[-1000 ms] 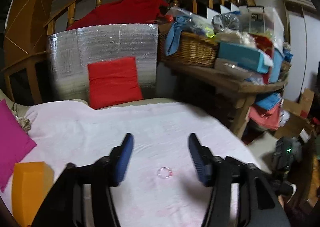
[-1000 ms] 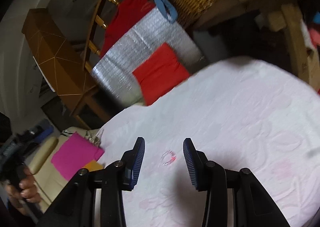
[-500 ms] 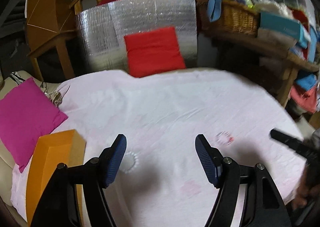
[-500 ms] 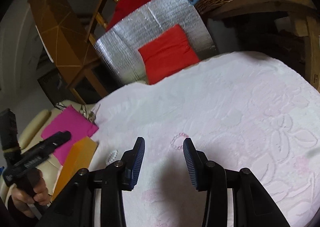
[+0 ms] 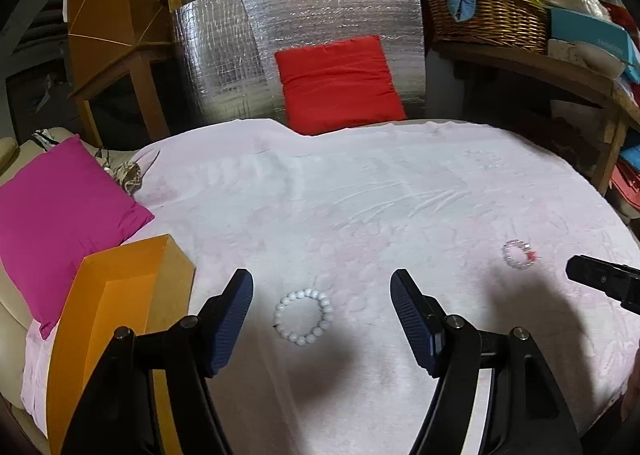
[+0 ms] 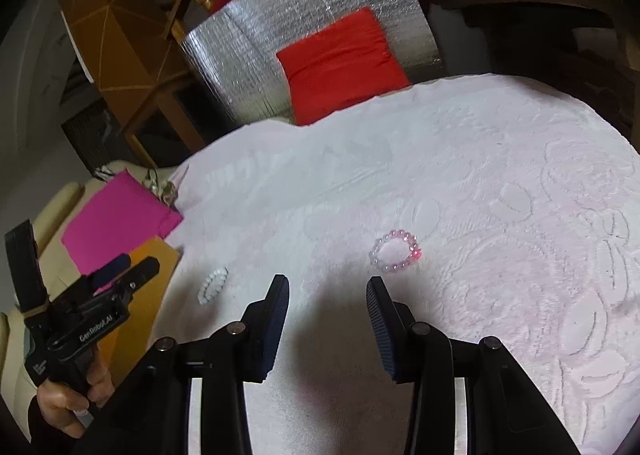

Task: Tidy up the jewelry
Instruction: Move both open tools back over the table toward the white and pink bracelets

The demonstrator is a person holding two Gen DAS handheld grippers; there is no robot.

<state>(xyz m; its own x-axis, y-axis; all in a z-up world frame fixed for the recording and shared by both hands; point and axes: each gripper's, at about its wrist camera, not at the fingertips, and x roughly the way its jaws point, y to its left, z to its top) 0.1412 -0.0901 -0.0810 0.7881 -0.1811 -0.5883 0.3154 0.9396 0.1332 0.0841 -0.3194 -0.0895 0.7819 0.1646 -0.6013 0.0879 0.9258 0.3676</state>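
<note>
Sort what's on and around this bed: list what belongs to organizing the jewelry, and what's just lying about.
For the job:
- white bead bracelet
- pink bead bracelet
- orange box, open
- left claw, open
- right claw, open

Lying about:
- red cushion
- magenta cushion
- wicker basket
- silver foil panel

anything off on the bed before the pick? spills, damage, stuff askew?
Nothing damaged or spilled. Two bead bracelets lie loose and apart on the pale blanket, outside the orange box: the white bracelet between the open left tongs, the pink bracelet just ahead of the open right tongs.
</note>
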